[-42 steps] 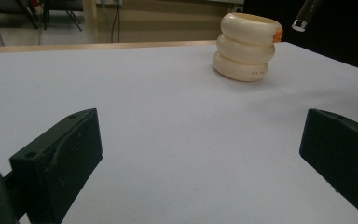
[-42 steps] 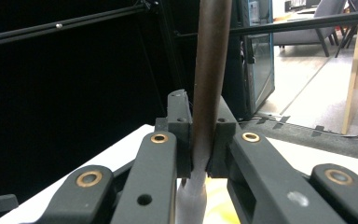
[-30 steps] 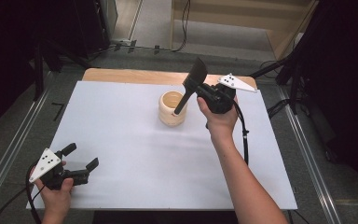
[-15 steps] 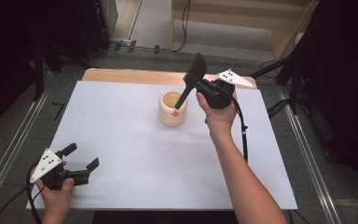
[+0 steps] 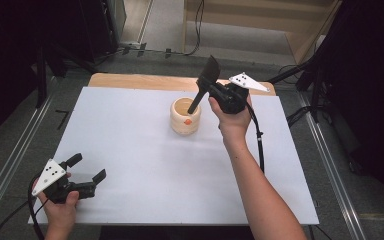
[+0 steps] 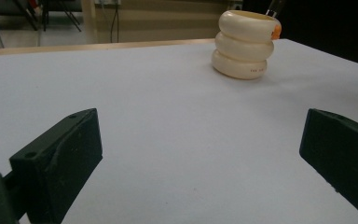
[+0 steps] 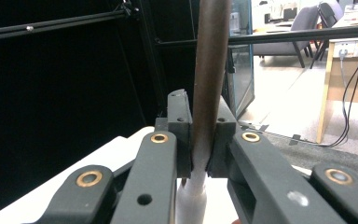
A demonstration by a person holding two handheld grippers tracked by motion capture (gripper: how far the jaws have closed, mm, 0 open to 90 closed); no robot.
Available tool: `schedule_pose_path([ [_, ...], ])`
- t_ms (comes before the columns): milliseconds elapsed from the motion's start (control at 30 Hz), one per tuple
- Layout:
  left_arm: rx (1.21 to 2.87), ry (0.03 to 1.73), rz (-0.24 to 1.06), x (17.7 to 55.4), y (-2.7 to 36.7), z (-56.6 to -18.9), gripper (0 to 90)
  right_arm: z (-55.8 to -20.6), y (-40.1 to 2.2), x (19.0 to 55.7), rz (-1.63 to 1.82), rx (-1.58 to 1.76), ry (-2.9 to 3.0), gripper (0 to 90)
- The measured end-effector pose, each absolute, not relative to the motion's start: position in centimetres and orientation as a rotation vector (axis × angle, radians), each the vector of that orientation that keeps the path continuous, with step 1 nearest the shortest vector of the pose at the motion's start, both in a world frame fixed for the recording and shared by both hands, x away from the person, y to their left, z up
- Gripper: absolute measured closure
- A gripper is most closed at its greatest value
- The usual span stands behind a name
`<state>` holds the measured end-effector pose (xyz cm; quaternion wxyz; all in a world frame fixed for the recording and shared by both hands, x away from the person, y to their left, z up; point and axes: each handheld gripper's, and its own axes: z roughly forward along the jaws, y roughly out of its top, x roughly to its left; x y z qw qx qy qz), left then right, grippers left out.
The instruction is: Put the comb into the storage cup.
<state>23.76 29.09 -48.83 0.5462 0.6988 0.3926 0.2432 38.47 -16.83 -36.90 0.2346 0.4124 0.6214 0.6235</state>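
The white surface (image 5: 145, 150) is unchanged from a second ago. The cream ringed holder (image 5: 185, 116) is found upright at its far middle, position kept. The right hand-held gripper (image 5: 215, 91) is clamped on a dark spatula (image 5: 204, 85) (handle end lowered into the holder). The left hand-held gripper (image 5: 86, 167) is seen spread, empty, unmoved.

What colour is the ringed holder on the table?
Cream holder with an orange spot at its rim, clearest in the left gripper view.
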Motion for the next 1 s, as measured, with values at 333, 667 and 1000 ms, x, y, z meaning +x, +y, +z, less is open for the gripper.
schedule_pose_path([
  [333, 1.658, 0.931, 0.578, 23.8, 29.1, -48.8, 0.0, -37.7, -16.4, 39.1, 1.688, 1.138, 1.717, 81.6],
  [667, 1.659, 0.932, 0.579, 23.8, 29.0, -48.8, 0.0, -39.6, -15.9, 39.7, 1.672, 1.144, 1.724, 81.6],
  [1000, 1.662, 0.932, 0.582, 23.8, 29.0, -48.8, 0.0, -41.5, -15.5, 40.3, 1.640, 1.203, 1.769, 81.6],
])
